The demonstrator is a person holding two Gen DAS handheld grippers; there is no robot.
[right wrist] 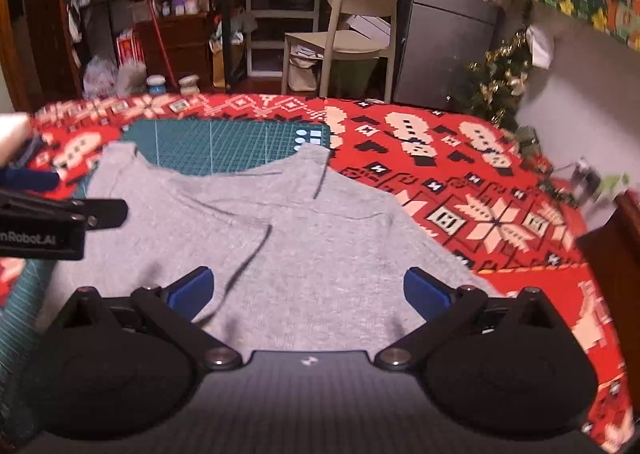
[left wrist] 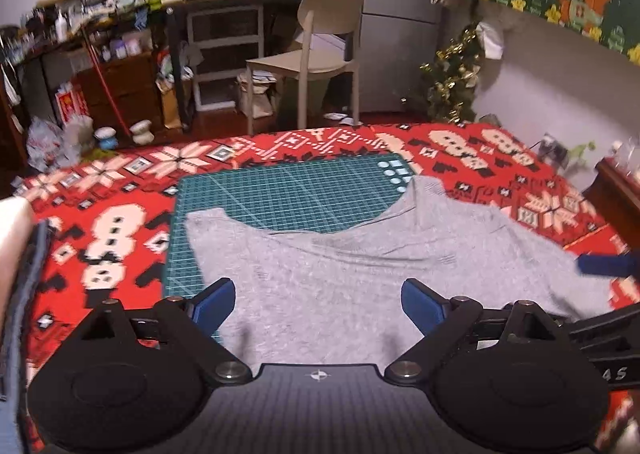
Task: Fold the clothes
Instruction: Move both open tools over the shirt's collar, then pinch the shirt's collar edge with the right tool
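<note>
No bin or basket holds any clothing here; the grey garment (left wrist: 360,266) lies loose, spread across the centre of both views, partly over the green cutting mat (left wrist: 280,189) and partly over the red patterned cloth (left wrist: 100,221). It looks soft and heathered, with a deep curved neckline toward the top and a fold line crossing it. The left gripper (left wrist: 318,304) hangs over it, jaws wide apart, nothing between them. The right gripper (right wrist: 308,292) likewise: fingers spread, empty, above the fabric.
</note>
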